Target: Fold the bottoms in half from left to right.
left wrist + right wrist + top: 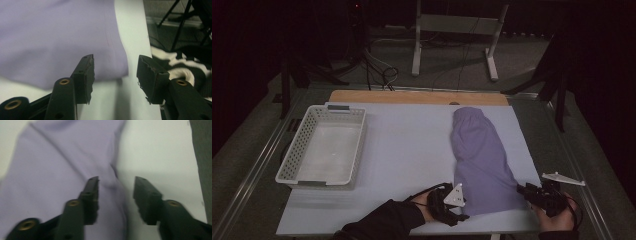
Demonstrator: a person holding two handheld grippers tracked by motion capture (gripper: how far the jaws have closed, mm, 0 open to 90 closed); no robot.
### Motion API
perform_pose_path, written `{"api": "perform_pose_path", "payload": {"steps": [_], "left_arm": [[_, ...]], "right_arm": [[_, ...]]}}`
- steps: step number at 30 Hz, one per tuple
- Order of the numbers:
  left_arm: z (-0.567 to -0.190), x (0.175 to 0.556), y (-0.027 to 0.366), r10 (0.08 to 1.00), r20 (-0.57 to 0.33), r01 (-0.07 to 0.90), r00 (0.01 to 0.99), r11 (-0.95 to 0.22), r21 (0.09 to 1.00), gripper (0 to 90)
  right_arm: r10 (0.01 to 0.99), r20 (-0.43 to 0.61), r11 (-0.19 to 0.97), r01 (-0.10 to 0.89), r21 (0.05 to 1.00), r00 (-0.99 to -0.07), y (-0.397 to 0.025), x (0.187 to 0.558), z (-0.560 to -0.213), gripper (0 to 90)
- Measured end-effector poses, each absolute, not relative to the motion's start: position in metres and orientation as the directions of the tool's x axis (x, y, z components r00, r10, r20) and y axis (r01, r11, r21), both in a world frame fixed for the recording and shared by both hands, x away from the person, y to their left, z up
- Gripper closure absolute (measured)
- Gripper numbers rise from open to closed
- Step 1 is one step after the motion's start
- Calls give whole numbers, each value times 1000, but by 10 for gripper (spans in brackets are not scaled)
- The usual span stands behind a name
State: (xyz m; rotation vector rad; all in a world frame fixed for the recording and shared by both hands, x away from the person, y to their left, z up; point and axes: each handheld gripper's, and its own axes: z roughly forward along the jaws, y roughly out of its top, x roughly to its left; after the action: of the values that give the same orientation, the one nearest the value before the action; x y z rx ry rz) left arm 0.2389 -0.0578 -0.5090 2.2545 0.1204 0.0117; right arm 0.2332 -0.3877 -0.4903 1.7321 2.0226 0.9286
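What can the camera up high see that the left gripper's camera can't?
The high view takes in the white basket, the wooden strip along the table's far edge, and both grippers, left gripper and right gripper, at the near corners of the purple cloth. The left gripper view brings its own fingers close, spread open over a cloth corner. Both include the cloth and the pale blue tabletop.

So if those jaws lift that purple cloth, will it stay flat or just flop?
The purple cloth will probably flop: it lies limp with soft folds. It looks thin, so likely light. Pushed, it would probably bunch rather than slide. The left gripper and right gripper are open at its near edge.
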Motion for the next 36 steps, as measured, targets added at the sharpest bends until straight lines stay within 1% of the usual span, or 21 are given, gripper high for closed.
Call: {"api": "perform_pose_path", "payload": {"steps": [2,3,7,8,9,10,11,12,14,15,16,17,18,19,22,23,24,25,27,31,36], "left_arm": [[-508,240,-62,85,-34,79,996,-619,781,469],[-508,240,-65,80,-35,77,996,-616,784,469],[-513,240,-75,55,-23,52,998,-626,778,469],[-518,242,-83,44,-24,46,999,-642,765,469],[-518,242,-83,44,-24,46,999,-642,765,473],[-522,243,-87,37,-24,42,999,-651,758,479],[-522,243,-87,37,-24,42,999,-651,758,479],[-524,243,-88,39,-21,41,999,-654,756,479],[-526,245,-90,39,-18,39,999,-661,750,483],[-528,246,-90,32,-18,34,999,-668,743,510],[-528,246,-90,32,-18,34,999,-668,743,522],[-531,247,-91,39,-16,39,999,-675,737,530],[-531,247,-91,39,-16,39,999,-675,737,545],[-532,247,-90,43,0,29,999,-679,734,568],[-531,248,-90,55,14,27,998,-687,727,665],[-531,248,-91,61,18,29,998,-689,724,665],[-531,248,-91,78,19,40,997,-686,727,707],[-530,250,-90,91,16,51,996,-687,725,837],[-528,252,-88,93,-3,67,996,-687,724,859],[-524,247,-85,78,-16,65,997,-685,725,864],[-515,242,-79,61,0,42,998,-691,722,865]], "right_arm": [[955,185,44,726,687,-232,-386,236,-489,458],[960,161,58,724,687,-230,-383,240,-491,439],[957,164,64,728,682,-238,-382,244,-496,451],[957,173,61,748,661,-231,-383,249,-505,492],[957,173,61,748,661,-231,-383,249,-505,492],[957,199,40,772,635,-214,-385,251,-511,593],[957,199,40,772,635,-214,-385,251,-511,593],[968,166,49,789,612,-188,-386,252,-512,642],[971,163,39,787,616,-176,-387,251,-513,661],[970,186,12,792,611,-158,-388,250,-512,742],[970,186,12,792,611,-158,-388,250,-512,742],[966,192,25,800,600,-174,-386,251,-514,783],[966,192,25,800,600,-174,-386,251,-514,783],[965,189,34,800,599,-183,-384,251,-514,854],[966,186,37,806,591,-180,-383,251,-513,882],[967,184,34,809,587,-174,-383,251,-513,885],[968,188,27,808,589,-169,-384,251,-513,887],[972,182,17,812,584,-151,-385,250,-512,889],[972,189,5,814,581,-140,-387,250,-512,889],[971,211,-27,828,561,-112,-390,248,-511,890],[969,216,-23,830,557,-119,-383,244,-508,889]]}}
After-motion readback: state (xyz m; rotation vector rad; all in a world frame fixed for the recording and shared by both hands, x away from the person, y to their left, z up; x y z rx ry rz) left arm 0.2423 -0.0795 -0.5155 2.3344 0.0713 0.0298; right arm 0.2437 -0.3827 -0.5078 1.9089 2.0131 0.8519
